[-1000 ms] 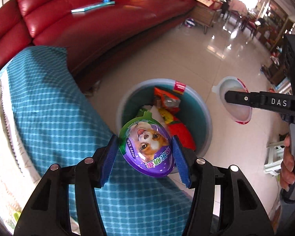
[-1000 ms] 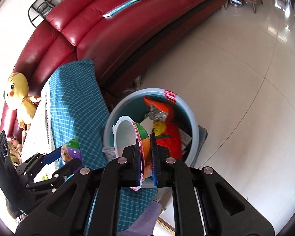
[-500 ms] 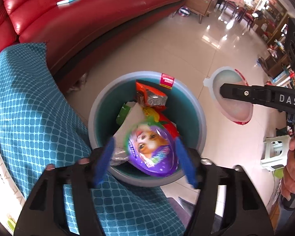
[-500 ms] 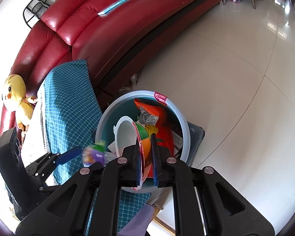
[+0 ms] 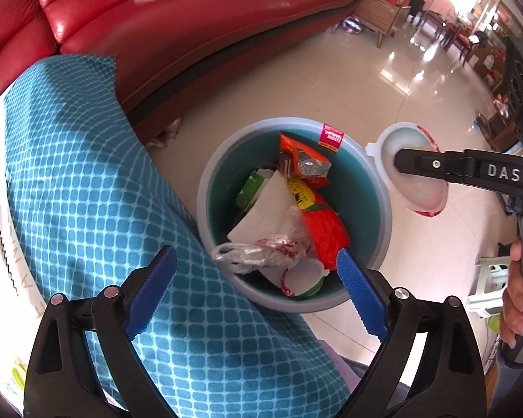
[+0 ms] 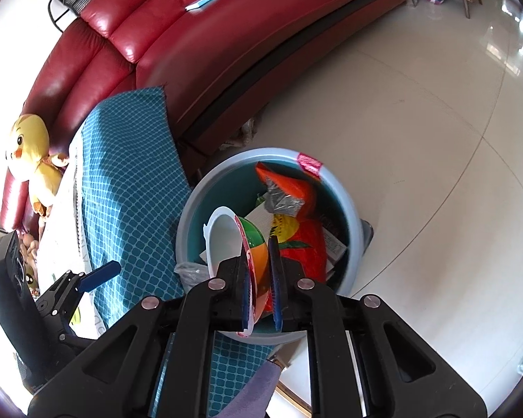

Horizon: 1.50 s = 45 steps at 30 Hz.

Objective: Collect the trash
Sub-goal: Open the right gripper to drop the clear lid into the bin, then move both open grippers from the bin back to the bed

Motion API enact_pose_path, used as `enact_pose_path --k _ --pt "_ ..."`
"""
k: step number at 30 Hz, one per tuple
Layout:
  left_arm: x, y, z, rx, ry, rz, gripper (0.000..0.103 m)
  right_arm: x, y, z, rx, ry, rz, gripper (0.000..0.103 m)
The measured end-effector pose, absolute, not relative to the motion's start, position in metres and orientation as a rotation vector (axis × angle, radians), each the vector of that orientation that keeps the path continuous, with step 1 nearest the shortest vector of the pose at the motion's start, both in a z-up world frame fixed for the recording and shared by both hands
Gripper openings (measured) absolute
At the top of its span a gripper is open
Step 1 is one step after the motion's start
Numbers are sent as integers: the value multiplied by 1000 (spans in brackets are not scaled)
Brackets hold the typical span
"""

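Over bin (image 6: 191, 216): right hand-held gripper (image 6: 259, 278) clenched on plastic cup (image 6: 226, 240); left hand-held gripper (image 5: 258, 289) opening (nothing between).

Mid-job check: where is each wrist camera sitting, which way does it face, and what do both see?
Left wrist: on the left gripper, fingers opening and empty, looking steeply down into the trash bin; a hand shows at right.
Right wrist: on the right gripper, facing down at the bin, shut on the plastic cup.
Shared: bin, cup, red sofa, teal cloth.

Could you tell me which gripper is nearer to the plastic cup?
Right. The right gripper is clamped on the cup; the left gripper, jaws opening and empty, hovers apart over the bin's near rim.
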<state>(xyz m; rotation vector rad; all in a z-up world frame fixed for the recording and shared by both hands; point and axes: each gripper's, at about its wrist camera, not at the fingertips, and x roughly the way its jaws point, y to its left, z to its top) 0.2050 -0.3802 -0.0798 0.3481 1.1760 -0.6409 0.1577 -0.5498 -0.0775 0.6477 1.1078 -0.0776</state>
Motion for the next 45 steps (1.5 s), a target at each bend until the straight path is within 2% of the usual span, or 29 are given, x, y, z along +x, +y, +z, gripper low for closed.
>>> enact_pose_path --k 2,3,4,5,6,8,12,15,25,27,45 --pt "204 -375 -79 341 1179 -635 93 163 -542 -77 636 1115 -58 14" --pt "204 -372 -79 336 1180 -634 93 165 -540 -78 637 1115 -51 29" --pt "203 -369 -78 332 1181 -633 93 166 -538 -77 636 1113 -51 55" --pt "203 -368 -78 330 1182 -632 93 167 -537 -77 633 1108 -55 63" --pt "202 -365 -78 328 1182 -631 93 167 -535 -75 630 1103 -58 65" --pt "201 -360 -79 324 1183 -627 93 167 -535 -75 641 1108 -67 65" --pt "200 -351 -78 313 1182 -621 93 164 -535 -75 638 1126 -86 74" --pt "200 -344 -75 299 1183 -622 93 161 -531 -75 623 1151 -106 76" --pt "185 -321 -58 271 1149 -627 93 146 -506 -66 530 1177 -147 79" --pt "182 -314 -54 266 1143 -626 93 144 -499 -63 514 1177 -153 83" --pt "162 -222 -27 147 1078 -587 93 131 -415 -31 381 1174 -124 84"
